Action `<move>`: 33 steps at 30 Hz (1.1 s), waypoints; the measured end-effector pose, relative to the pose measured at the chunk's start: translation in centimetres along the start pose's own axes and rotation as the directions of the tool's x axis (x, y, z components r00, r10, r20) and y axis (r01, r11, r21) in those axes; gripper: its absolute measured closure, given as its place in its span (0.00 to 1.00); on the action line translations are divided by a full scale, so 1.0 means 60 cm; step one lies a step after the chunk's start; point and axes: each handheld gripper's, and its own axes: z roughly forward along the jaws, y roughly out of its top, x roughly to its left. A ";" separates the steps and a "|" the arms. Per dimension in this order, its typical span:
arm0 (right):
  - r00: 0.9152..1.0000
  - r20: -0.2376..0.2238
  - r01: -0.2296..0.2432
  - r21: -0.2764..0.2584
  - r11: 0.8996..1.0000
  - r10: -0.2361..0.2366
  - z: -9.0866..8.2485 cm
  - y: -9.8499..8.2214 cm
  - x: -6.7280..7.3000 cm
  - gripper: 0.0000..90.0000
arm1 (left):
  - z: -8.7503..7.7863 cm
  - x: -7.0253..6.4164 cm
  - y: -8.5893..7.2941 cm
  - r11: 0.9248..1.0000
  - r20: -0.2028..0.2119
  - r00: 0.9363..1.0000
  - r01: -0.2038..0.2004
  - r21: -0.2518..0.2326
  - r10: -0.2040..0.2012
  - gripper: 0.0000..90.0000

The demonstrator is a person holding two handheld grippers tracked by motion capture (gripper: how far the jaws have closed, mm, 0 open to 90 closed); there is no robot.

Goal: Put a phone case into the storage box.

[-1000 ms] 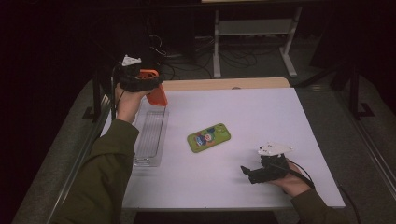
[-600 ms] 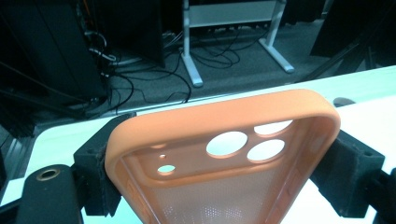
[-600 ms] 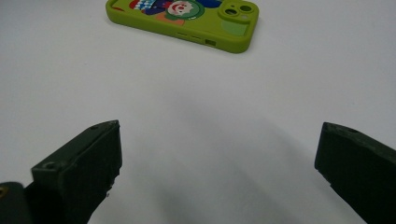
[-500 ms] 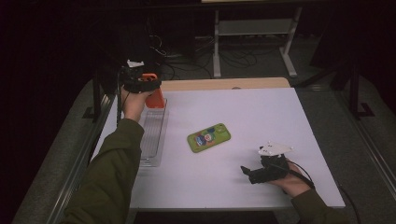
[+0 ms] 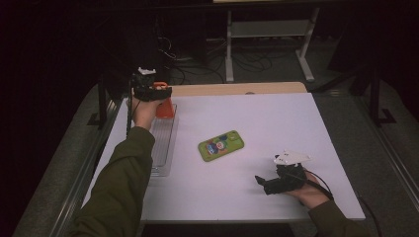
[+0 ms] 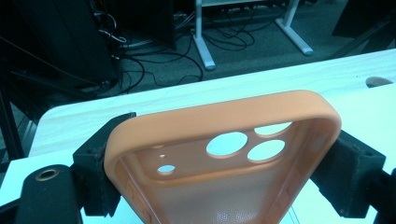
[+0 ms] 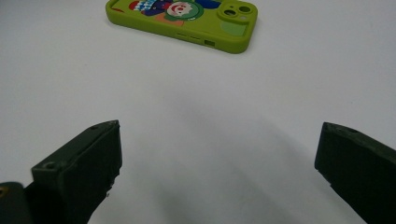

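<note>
worktop (image 5: 276,123), white: clear tray (image 5: 163,148) along its left edge. green phone case (image 5: 221,145), flat mid-worktop, well apart from right gripper (image 5: 262,181), fingers (image 7: 79,172) spread wide, released. orange phone case (image 6: 224,154), over the tray's far end, clamped across its width by left gripper (image 5: 165,92); left gripper view reveals its camera cutouts.

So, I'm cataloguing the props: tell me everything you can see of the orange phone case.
The orange case is an empty, soft-looking matte shell, silicone by its look, with rounded corners and a raised rim. Its back has three large round camera holes and smaller ones beside them. The left gripper clamps it across its width, black fingers pressing both long sides. It is held upright at the table's far left corner, above the far end of a clear tray.
</note>
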 end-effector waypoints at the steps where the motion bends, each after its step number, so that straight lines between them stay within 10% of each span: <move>1: 1.000 0.000 0.000 -0.001 1.000 0.000 0.000 0.000 0.000 0.00 | 0.001 0.000 -0.002 1.000 0.000 1.000 0.000 0.004 0.000 0.17; 33: 1.000 -0.001 -0.003 -0.001 1.000 0.003 -0.001 0.000 0.001 0.00 | 0.023 0.001 -0.015 1.000 -0.007 1.000 0.008 0.011 -0.008 0.01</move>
